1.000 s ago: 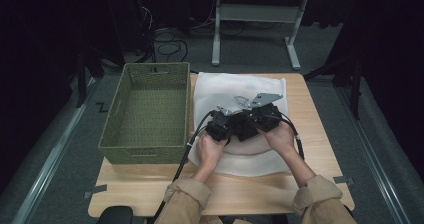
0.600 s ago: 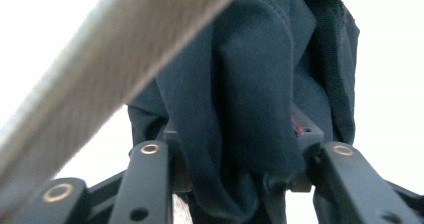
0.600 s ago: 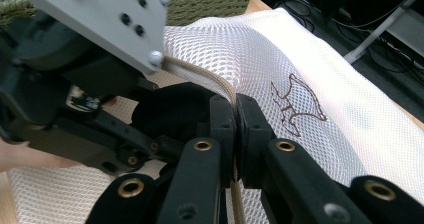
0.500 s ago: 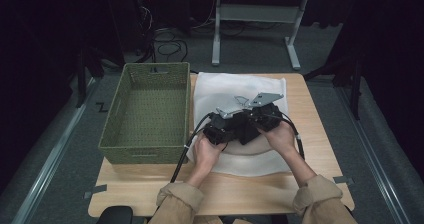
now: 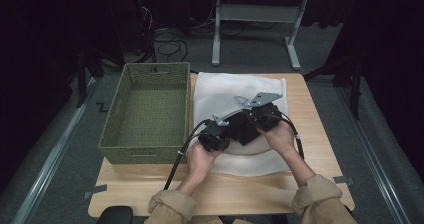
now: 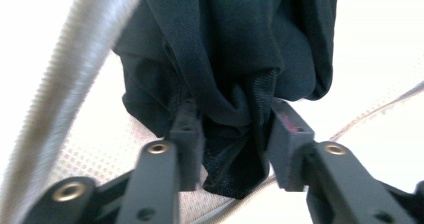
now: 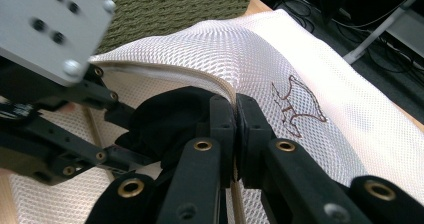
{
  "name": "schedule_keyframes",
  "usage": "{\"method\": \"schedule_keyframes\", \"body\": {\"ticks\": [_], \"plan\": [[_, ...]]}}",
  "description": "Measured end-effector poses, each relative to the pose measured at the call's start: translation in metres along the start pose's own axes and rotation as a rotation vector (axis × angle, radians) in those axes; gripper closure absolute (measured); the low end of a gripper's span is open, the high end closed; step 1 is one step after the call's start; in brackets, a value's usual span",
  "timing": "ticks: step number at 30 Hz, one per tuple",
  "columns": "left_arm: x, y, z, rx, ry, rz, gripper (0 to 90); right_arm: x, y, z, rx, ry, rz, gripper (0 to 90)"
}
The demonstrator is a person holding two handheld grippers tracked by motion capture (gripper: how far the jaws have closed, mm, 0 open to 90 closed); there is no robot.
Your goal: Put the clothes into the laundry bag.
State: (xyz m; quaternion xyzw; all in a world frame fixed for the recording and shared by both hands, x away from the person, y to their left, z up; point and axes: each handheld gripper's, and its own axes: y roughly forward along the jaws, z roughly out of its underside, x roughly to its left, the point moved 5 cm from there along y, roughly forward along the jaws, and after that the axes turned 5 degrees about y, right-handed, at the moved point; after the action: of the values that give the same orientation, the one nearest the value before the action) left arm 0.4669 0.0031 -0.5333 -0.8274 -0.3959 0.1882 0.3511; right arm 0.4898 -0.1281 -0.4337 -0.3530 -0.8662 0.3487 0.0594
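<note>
1. Left gripper [image 6: 235, 134], held in the person's left hand [image 5: 200, 156], has its two black jaws pinching a bunched black fabric garment [image 6: 235, 59]; the cloth is gathered into folds between them.
2. Right gripper [image 7: 235, 119] has its jaws pressed together on the zipped edge of a white mesh laundry bag [image 7: 280, 54], lifting that rim above the garment.
3. That dark garment [image 7: 170, 116] sits at the mouth of the bag, just below the raised rim, with the left gripper's frame touching it from the side.
4. A small brown embroidered animal outline [image 7: 295, 104] marks the mesh beside the right gripper's jaws.
5. From the high view, the bag [image 5: 225, 86] lies flat on a light wooden table [image 5: 320, 109], and both grippers meet over its near half.
6. A green woven rectangular basket [image 5: 120, 114] stands just beside the bag, on the table's left part.
7. The person's right hand [image 5: 280, 136] grips its tool close to the left one; tan sleeves [image 5: 167, 206] show at the bottom edge.
</note>
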Motion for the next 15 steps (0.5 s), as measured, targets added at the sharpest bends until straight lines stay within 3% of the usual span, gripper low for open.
{"method": "schedule_keyframes", "body": {"ticks": [5,9,15], "plan": [[0.0,0.01,-0.001,-0.011,-0.002,0.024,84.8,-0.002,-0.002,0.0,-0.001,-0.001,0.005,88.1],[0.001,0.011,-0.009,-0.045,-0.023,0.036,86.5,-0.001,-0.003,0.001,0.0,0.002,-0.002,88.1],[0.008,0.015,-0.027,-0.09,-0.069,0.018,86.6,0.001,-0.004,0.0,-0.004,-0.003,-0.008,88.1]]}}
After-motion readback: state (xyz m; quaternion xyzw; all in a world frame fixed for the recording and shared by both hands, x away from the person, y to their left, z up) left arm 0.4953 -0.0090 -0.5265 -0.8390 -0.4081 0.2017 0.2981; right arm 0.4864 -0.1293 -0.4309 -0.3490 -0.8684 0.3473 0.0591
